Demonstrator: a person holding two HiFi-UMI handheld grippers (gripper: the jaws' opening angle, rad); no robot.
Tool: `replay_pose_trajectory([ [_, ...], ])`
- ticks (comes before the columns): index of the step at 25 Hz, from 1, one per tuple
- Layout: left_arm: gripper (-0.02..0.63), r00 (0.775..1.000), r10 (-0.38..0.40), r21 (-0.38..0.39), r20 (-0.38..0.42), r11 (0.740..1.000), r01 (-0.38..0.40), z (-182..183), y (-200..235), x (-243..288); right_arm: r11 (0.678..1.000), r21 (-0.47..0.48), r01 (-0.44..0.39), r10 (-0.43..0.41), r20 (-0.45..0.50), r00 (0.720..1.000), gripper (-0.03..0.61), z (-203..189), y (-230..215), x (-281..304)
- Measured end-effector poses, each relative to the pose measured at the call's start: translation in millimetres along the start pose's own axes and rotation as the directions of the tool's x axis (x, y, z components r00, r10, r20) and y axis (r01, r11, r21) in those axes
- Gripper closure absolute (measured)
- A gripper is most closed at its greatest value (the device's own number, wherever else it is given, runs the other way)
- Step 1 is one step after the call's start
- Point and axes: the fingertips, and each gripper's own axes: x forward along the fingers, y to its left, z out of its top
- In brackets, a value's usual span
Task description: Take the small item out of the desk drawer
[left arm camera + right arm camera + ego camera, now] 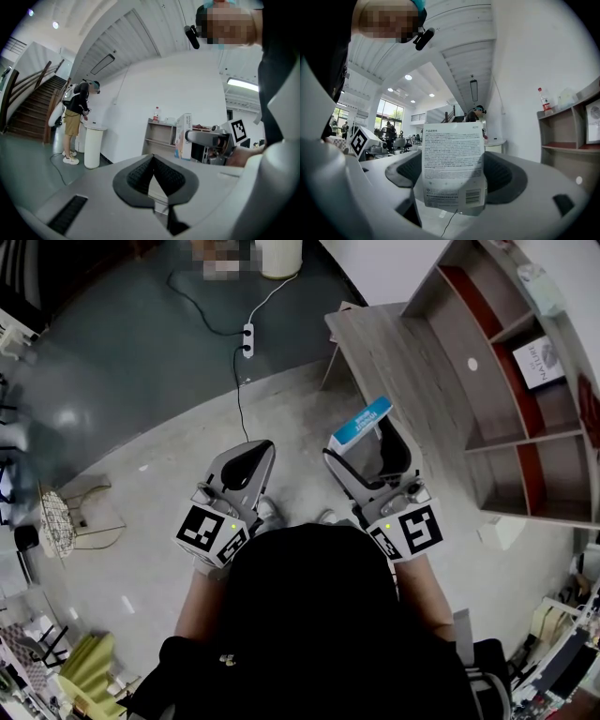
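Note:
The small item is a flat blue and white box (361, 425), printed side facing the camera in the right gripper view (452, 164). My right gripper (364, 444) is shut on its lower part and holds it upright in the air, left of the desk's front edge. The same box (184, 136) and the right gripper (208, 138) appear in the left gripper view. My left gripper (251, 450) hovers beside it over the floor; its pads (140, 174) meet with nothing between them. The wooden desk (394, 352) lies ahead to the right. I see no drawer.
A shelf unit (525, 409) with a framed card stands on the desk's far side. A power strip (247, 339) and its cable lie on the floor ahead, near a white bin (279, 257). A person (75, 122) stands by that white bin (92, 145).

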Motion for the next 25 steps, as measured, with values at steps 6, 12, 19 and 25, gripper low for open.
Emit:
replay_pose_trajectory([
  [6,0.606,1.000,-0.011,0.000,0.001,1.000,0.011,0.8,1.5,2.7,0.999,-0.031,-0.009,0.009,-0.001,1.000,0.176,2.4,4.0,2.6],
  [12,0.606,1.000,-0.014,0.001,-0.002,1.000,0.014,-0.4,3.1,2.1,1.000,-0.024,-0.003,0.003,-0.010,1.000,0.176,-1.6,3.0,2.6],
  [19,0.606,1.000,-0.016,0.001,-0.009,1.000,0.016,-2.3,3.9,0.7,1.000,-0.028,0.007,-0.007,-0.026,1.000,0.176,-4.5,1.9,3.0],
  [25,0.606,1.000,-0.017,-0.001,-0.013,1.000,0.017,-4.0,3.2,-1.2,1.000,-0.017,0.022,-0.022,-0.031,0.999,0.176,-6.0,1.1,1.2],
])
